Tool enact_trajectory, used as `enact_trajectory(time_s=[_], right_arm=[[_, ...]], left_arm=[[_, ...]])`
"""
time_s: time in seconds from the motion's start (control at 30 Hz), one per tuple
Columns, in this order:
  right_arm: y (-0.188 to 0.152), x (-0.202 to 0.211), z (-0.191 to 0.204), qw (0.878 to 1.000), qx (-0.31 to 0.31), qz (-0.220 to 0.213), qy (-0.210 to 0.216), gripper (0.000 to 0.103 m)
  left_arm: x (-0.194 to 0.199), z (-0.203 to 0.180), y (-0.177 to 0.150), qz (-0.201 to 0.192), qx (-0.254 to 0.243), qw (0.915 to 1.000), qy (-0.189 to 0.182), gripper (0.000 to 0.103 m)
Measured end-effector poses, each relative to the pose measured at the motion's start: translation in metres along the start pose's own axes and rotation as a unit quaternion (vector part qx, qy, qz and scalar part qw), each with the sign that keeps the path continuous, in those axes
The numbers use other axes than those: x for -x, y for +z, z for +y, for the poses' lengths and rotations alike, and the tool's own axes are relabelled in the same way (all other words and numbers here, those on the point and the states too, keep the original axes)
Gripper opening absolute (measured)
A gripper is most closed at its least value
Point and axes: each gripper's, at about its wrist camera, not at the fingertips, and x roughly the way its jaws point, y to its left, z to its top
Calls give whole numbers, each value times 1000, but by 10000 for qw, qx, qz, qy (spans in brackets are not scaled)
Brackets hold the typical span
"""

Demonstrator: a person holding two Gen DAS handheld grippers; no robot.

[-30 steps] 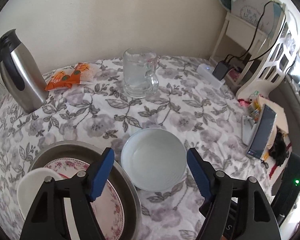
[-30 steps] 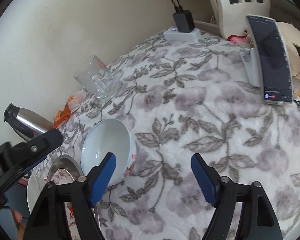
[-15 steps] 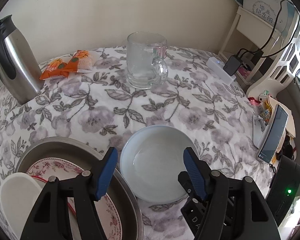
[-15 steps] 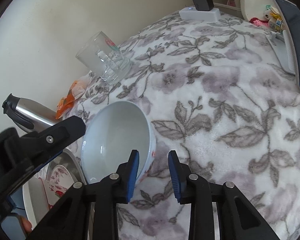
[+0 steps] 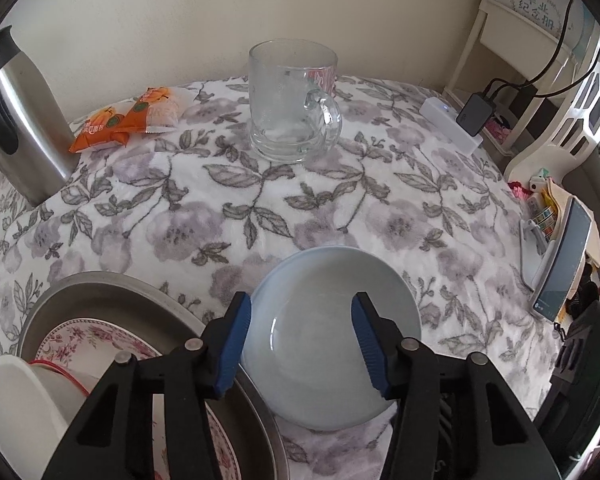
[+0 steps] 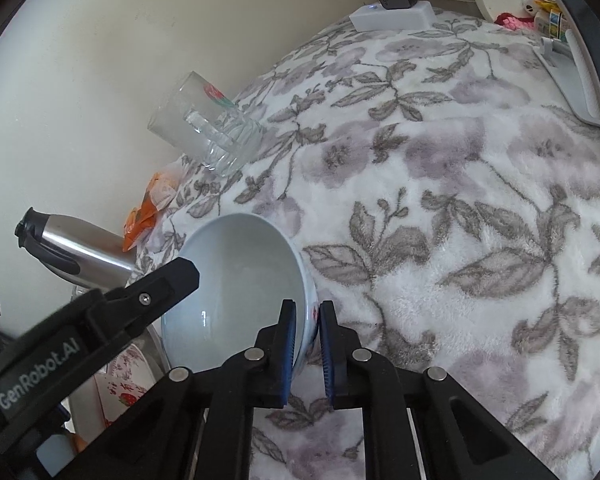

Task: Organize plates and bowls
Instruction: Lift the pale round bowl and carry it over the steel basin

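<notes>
Floral tablecloth [image 5: 228,216] fills both frames. Lower centre, the right gripper [image 6: 306,344] pinches the bowl's [image 6: 236,280] rim; the left gripper [image 5: 300,340], closing, straddles it. Stacking into the pan [image 5: 100,292] remains.

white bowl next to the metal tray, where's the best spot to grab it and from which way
Grip the white bowl by its thin rim on the side away from the metal tray, coming from above, one pad inside and one outside. The right gripper pinches there; the wall is open and upright.
</notes>
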Motion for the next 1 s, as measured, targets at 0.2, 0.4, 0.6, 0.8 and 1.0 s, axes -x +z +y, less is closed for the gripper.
enact_trajectory(time_s=[0.2, 0.4, 0.6, 0.8, 1.0], right_arm=[[2, 1, -11, 9999, -135, -19, -38, 5], [2, 1, -12, 9999, -138, -5, -46, 5], [2, 1, -12, 9999, -134, 24, -53, 5], [4, 13, -11, 9999, -96, -38, -119, 6], [8, 35, -6, 9998, -19, -188, -67, 6]], left_arm=[[-4, 3, 3, 11, 43, 10000, 84, 53], [-15, 0, 0, 195, 8, 9998, 77, 32], [-15, 4, 0, 155, 54, 9998, 140, 16], [-15, 5, -5, 145, 112, 9998, 24, 16], [5, 1, -5, -39, 126, 9998, -156, 16]])
